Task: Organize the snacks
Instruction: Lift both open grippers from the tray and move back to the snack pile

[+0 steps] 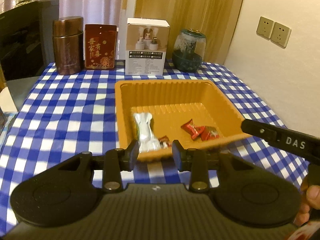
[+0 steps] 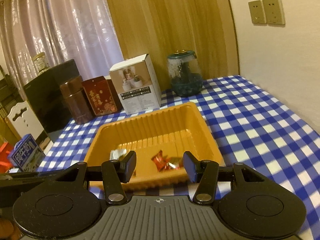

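Note:
An orange plastic tray (image 1: 226,104) (image 2: 208,140) sits on the blue-checked tablecloth. In it lie a white packet (image 1: 144,132) (image 2: 118,153), two red wrapped candies (image 1: 193,129) (image 2: 160,159) and a small red-and-white candy (image 1: 164,141) at the near wall. My left gripper (image 1: 155,150) hovers just before the tray's near rim, open, with nothing between its fingers. My right gripper (image 2: 160,165) also hangs at the near rim, open wider and empty. One black finger of it (image 1: 280,138) crosses the left wrist view over the tray's right corner.
Along the table's back stand a brown tin (image 1: 68,46), a red tin (image 1: 100,48), a white box (image 1: 147,48) and a green glass jar (image 1: 189,50). A black appliance (image 1: 22,40) stands at the left. A wall closes off the right. A blue milk carton (image 2: 26,154) sits off the table's left edge.

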{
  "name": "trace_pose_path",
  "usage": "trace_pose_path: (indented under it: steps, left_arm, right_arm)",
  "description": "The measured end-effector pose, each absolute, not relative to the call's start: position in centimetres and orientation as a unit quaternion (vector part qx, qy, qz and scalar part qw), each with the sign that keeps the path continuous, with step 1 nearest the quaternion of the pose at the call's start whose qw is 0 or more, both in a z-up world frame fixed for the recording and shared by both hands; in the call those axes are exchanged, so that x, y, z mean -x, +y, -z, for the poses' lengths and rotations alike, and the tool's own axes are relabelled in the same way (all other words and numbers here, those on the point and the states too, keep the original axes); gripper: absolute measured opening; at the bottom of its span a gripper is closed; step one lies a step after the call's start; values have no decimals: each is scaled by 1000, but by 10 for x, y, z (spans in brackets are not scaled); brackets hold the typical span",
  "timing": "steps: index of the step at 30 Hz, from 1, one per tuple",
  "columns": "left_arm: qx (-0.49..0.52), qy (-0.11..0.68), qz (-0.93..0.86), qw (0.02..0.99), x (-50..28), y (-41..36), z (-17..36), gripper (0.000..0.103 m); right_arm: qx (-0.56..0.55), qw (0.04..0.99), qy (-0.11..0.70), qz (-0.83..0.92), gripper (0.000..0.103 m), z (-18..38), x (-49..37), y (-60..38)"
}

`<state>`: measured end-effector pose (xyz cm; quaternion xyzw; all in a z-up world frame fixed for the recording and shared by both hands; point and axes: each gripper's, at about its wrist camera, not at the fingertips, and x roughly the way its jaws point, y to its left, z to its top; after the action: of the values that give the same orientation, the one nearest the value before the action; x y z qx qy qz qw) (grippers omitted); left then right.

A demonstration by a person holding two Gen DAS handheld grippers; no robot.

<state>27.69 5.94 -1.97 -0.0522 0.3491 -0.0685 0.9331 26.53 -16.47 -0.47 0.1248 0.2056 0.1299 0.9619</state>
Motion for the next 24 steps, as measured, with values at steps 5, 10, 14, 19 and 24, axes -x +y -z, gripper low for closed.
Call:
trace_pose_path:
  steps: [5, 10, 14, 19, 24]
  left_arm:
    - [59, 353, 66, 932, -242, 63, 20, 33]
    - [73, 357, 59, 930, -206, 66, 21, 33]
    - [79, 360, 52, 928, -180, 67, 21, 33]
    - [88, 363, 50, 926, -150, 64, 20, 33]
    - [93, 364, 45, 926, -128, 62, 21, 33]
  right_arm:
    - [-123, 962, 212, -123, 52, 11, -232, -172]
    - [-123, 961, 219, -119, 53, 18, -201, -180]
    - [-125, 960, 221, -120, 53, 21, -177, -184]
    - [-125, 957, 229, -123, 53, 29, -148, -186]
    - [-122, 953, 248, -122, 53, 44, -124, -189]
